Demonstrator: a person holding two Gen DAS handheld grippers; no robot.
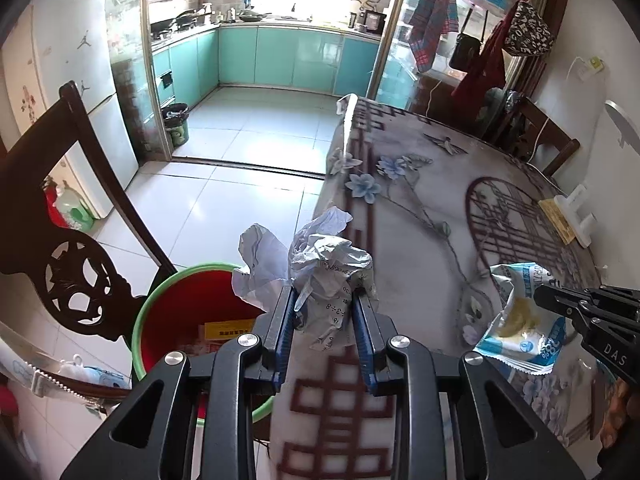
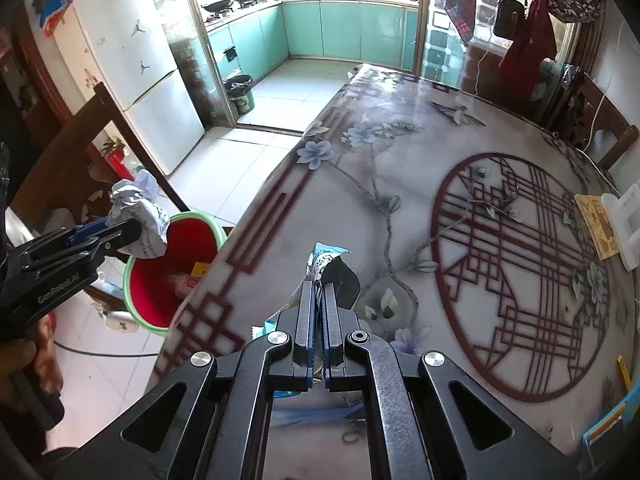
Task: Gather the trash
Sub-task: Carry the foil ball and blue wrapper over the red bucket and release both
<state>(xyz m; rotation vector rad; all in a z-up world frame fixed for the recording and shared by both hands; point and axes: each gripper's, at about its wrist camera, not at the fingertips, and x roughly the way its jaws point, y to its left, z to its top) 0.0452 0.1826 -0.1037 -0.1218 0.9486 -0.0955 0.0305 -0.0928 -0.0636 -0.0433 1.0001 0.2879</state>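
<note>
My left gripper (image 1: 325, 300) is shut on a crumpled ball of white paper (image 1: 320, 264) and holds it over the table's left edge, beside the red bin with a green rim (image 1: 160, 312). The paper ball (image 2: 140, 216) and the left gripper (image 2: 120, 232) also show in the right wrist view, above the bin (image 2: 180, 240). My right gripper (image 2: 319, 292) is shut on a blue and white snack wrapper (image 2: 332, 264) above the table. The wrapper (image 1: 516, 316) hangs from the right gripper (image 1: 540, 296) in the left wrist view.
The table carries a patterned cloth (image 2: 440, 160). A dark wooden chair (image 1: 72, 208) stands left of the bin. A white holder with a yellow card (image 2: 616, 224) lies at the table's right edge. A fridge (image 2: 136, 80) and a black kitchen bin (image 2: 240, 92) stand beyond.
</note>
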